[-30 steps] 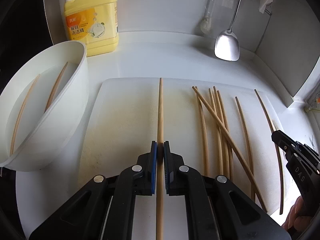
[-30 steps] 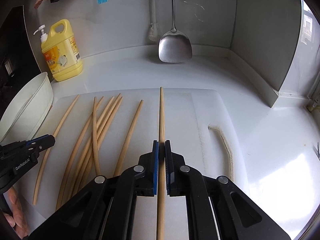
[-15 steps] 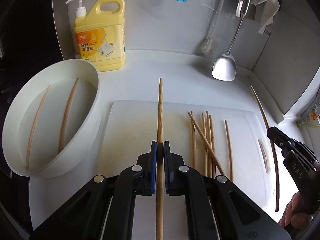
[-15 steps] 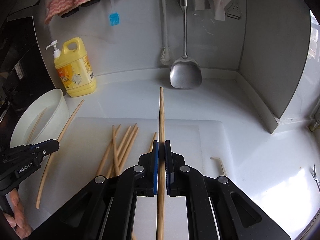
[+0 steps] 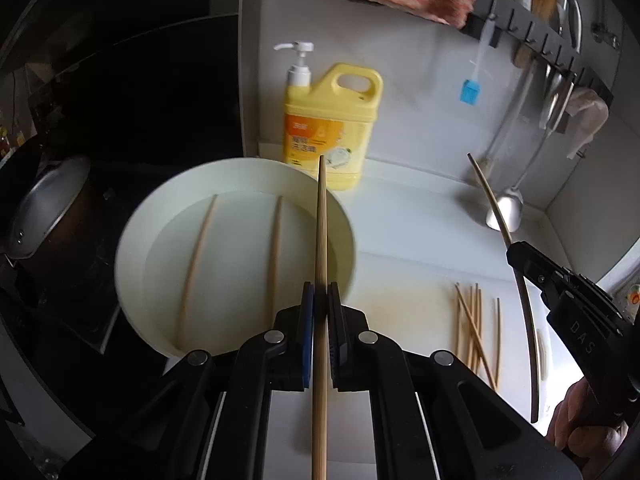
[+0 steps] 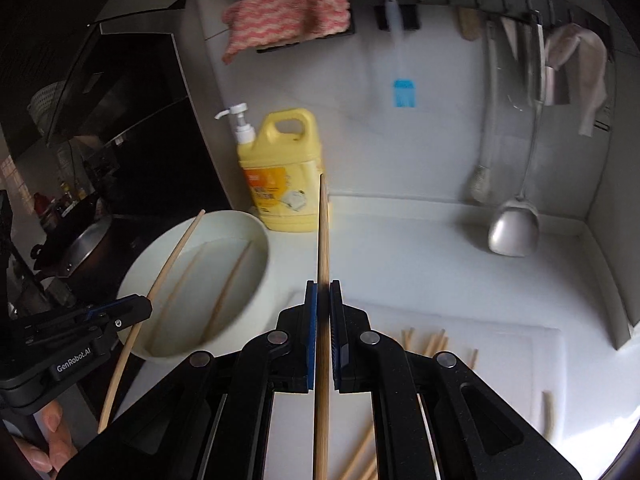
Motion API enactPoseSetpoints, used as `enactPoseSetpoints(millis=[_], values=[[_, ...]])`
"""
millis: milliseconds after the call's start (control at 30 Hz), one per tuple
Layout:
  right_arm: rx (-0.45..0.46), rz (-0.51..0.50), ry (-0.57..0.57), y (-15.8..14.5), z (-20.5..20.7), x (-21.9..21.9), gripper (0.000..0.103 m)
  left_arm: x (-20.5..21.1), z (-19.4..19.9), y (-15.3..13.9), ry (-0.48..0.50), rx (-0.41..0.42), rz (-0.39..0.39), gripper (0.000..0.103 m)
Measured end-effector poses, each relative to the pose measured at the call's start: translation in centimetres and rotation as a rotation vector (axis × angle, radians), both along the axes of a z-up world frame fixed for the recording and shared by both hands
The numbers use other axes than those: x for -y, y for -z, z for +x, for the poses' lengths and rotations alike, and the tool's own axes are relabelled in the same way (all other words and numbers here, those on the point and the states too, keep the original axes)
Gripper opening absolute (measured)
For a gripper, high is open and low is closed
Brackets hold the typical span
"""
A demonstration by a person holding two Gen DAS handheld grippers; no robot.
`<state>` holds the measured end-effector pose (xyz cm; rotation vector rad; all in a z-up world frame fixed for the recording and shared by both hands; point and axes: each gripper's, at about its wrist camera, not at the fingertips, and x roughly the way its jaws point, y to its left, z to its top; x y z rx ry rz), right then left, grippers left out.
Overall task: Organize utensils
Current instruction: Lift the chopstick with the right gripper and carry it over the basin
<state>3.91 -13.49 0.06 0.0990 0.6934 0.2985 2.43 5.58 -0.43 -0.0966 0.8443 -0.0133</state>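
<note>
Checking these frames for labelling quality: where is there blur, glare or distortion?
Left wrist view: the white basin rim is smeared by motion blur, the stove side left of it is dark, and the fisheye bows the right gripper's chopstick. Right wrist view: the blue brush and hanging spatula are blurred, with window glare on the counter at lower right.

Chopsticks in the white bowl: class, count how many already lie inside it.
2. One chopstick lies on the left of the white bowl, the other chopstick nearer its middle. Each gripper holds another, not yet in; none seems hidden.
</note>
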Motion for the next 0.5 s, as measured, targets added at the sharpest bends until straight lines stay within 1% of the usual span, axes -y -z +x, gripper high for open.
enactPoseSetpoints(millis=[100,200,367,500], values=[[-0.006,0.011,-0.019,-0.3,1.8,-3.7,0.006,-3.7,1.2,0.0,-0.024,-0.004,0.005,0.007],[-0.027,0.011,-0.041,0.1,3.5,-7.5,0.006,-7.0,2.6,0.4,-0.031,-0.013,0.010,0.007],[-0.082,0.008,-0.071,2.1,6.7,-13.2,0.006,-10.9,5.1,2.0,-0.030,-0.038,0.016,0.007],[-0.150,0.017,-0.078,4.3,9.1,-16.4,0.006,-13.1,7.1,3.6,-0.023,-0.068,0.003,0.007]])
